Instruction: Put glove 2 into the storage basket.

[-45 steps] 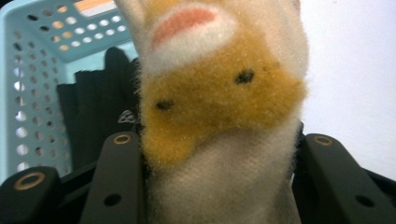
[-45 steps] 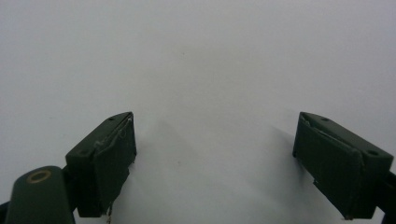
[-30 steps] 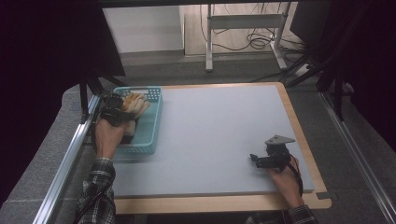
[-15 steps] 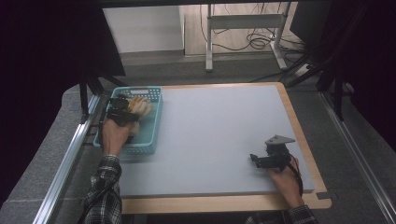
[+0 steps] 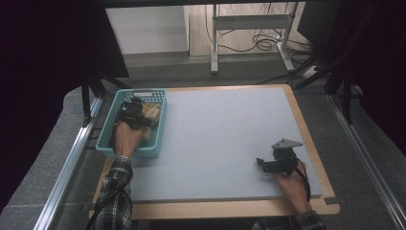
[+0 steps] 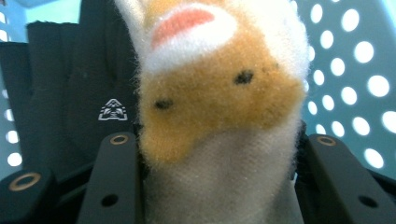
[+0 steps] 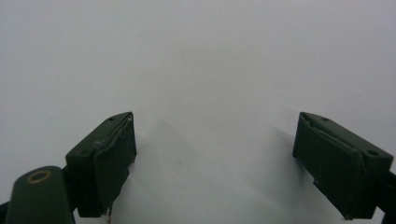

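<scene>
High view shows the desk (image 5: 225,139) as the largest thing, a pale grey sheet on a wooden board across the middle of the frame. At its left edge, in the left-centre of the frame, sits a teal perforated basket (image 5: 109,143). Inside the basket, toward its upper half, the left tongs (image 5: 135,109) are clamped on a plush toy (image 5: 151,112), orange and cream, with a dark glove-like item (image 6: 70,93) lying beside it in the left gripper view. In that view the plush toy (image 6: 219,107) is pressed between the two black jaws, its orange patch with two small dark dots in the centre of the frame. In the lower right of the high view, the right tongs (image 5: 262,164) rest on the bare grey surface, jaws wide apart with nothing between them.
</scene>
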Demonstrator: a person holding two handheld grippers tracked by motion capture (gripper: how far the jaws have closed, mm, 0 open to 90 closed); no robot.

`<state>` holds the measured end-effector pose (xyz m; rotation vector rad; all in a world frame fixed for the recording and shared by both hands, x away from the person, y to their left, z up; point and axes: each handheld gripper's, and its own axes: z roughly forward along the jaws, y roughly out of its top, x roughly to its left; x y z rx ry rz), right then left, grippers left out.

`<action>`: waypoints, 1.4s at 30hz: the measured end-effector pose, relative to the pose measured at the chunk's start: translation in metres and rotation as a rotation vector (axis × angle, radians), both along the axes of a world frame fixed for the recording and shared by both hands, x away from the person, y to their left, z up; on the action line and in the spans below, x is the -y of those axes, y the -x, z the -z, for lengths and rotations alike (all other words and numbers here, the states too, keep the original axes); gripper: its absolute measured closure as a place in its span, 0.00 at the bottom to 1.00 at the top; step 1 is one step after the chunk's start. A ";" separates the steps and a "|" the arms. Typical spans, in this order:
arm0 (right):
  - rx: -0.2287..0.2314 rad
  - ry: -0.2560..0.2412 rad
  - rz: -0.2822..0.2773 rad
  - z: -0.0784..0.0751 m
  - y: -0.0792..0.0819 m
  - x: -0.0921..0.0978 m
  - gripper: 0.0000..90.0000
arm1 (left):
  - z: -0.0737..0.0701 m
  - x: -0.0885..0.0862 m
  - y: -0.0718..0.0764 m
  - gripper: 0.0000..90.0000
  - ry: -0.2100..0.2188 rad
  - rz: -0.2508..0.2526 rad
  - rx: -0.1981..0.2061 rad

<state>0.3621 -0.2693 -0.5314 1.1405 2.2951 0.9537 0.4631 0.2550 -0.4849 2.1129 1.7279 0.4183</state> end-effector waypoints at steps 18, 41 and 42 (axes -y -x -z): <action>0.000 -0.001 0.000 0.000 0.000 0.000 0.14 | 0.016 0.013 -0.014 0.47 0.037 0.039 -0.129; -0.001 0.000 0.000 0.000 0.000 0.000 0.14 | -0.026 -0.023 0.014 0.66 0.030 -0.007 0.063; 0.000 0.000 0.000 0.000 0.000 0.000 0.14 | -0.022 -0.024 0.013 0.73 0.013 -0.012 0.049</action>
